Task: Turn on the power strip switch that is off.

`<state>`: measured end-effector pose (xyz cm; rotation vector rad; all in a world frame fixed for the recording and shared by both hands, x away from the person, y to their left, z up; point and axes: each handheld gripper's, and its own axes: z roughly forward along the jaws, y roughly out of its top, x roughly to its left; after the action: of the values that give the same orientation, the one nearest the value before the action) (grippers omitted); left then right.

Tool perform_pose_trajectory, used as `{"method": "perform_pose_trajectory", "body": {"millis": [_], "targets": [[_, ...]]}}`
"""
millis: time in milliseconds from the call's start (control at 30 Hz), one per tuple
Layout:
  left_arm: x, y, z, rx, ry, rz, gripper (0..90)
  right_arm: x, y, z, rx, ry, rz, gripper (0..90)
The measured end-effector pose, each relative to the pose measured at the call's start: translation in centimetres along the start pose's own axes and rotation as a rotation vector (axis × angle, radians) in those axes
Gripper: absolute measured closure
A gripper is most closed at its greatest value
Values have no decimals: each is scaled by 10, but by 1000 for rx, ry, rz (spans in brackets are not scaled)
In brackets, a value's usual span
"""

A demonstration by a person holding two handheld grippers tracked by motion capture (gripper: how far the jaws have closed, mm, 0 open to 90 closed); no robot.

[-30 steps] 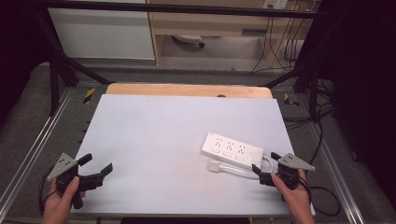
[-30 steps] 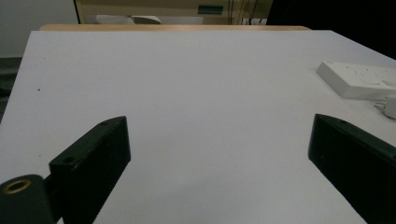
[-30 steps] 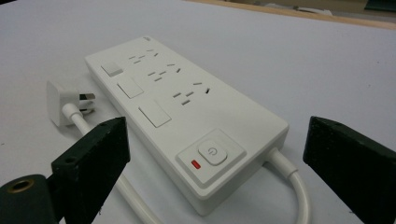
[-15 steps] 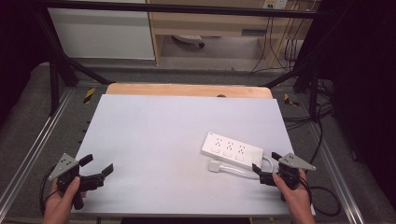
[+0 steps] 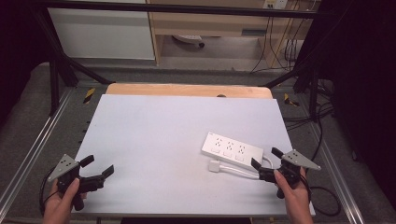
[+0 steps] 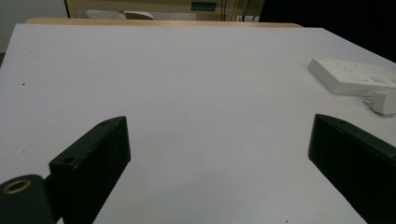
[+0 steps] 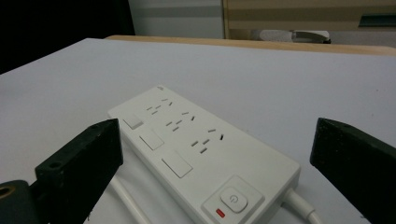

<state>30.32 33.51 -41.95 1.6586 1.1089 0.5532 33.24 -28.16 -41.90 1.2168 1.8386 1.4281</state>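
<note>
I have the left gripper (image 5: 99, 167) near the front left corner of the desk (image 5: 154, 126), held in my left hand (image 5: 60, 205), its jaws spread wide with nothing between them. Through the left gripper view the two black jaws frame bare white desk, and the power strip (image 6: 351, 75) lies far off toward the right edge.

Moving right, the power strip (image 5: 232, 149) lies flat on the right half of the desk, angled, closer to the front edge than the back. It has three sockets, three switches beside them and a power button (image 7: 232, 199) with a red mark at one end. Its white plug (image 5: 215, 166) lies just in front of it on a short cable (image 5: 240, 171).

My right gripper (image 5: 266, 160) sits at the strip's right end near the front right corner, jaws wide apart, holding nothing; in the right gripper view the strip lies between and beyond them
</note>
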Motion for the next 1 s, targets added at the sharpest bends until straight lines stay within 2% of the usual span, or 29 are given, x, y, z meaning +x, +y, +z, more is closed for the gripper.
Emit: {"method": "perform_pose_trajectory", "body": {"millis": [100,200,300,700,1000], "targets": [[-1,0,0,3,2,-1,59,2,9,1,-16,-13,-13,40],[-2,0,0,3,2,1,58,3,16,3,-32,-14,-6,40],[-2,0,0,5,0,4,58,3,20,8,-25,-14,-15,39],[-3,0,0,6,-2,10,58,5,37,24,-29,-20,16,20],[-3,-1,0,7,-2,10,58,14,48,38,-29,-11,9,27]]}}
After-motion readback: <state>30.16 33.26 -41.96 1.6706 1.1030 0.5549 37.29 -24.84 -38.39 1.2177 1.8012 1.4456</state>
